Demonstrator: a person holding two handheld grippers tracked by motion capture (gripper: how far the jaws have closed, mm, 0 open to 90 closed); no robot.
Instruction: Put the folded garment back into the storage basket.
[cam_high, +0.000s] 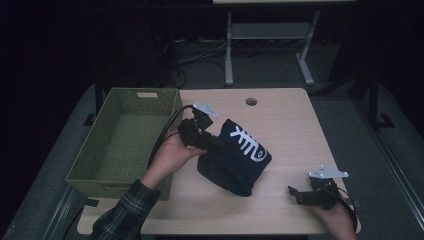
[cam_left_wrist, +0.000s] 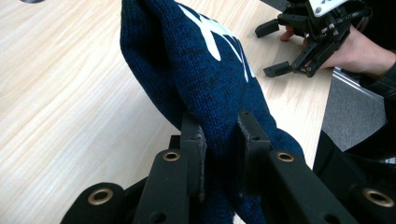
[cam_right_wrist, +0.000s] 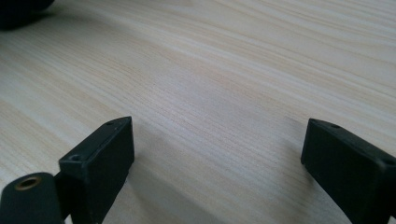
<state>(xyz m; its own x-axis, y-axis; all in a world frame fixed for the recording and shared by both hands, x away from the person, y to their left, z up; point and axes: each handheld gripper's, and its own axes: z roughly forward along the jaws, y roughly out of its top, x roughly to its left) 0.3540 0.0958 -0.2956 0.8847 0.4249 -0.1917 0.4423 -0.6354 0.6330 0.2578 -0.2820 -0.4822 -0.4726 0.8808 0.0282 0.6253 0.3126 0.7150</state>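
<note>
A dark blue knitted garment (cam_high: 235, 157) with a white fishbone print lies bunched at the middle of the wooden table (cam_high: 285, 125). My left gripper (cam_high: 210, 142) is shut on a fold at its left edge, and that side hangs lifted off the tabletop. In the left gripper view the two black jaws pinch the blue knit garment (cam_left_wrist: 205, 74) between their pads (cam_left_wrist: 200, 154). My right gripper (cam_high: 295, 192) rests near the front right corner of the table, open, with bare wood between its fingertips (cam_right_wrist: 105, 154). The same right gripper (cam_left_wrist: 273, 49) appears far off in the left gripper view, jaws apart.
A green woven basket (cam_high: 95, 165) stands along the table's left side, beside my left forearm. A round cable hole (cam_high: 251, 101) sits near the table's far edge. Behind the table stand a white desk frame (cam_high: 305, 55) and floor cables.
</note>
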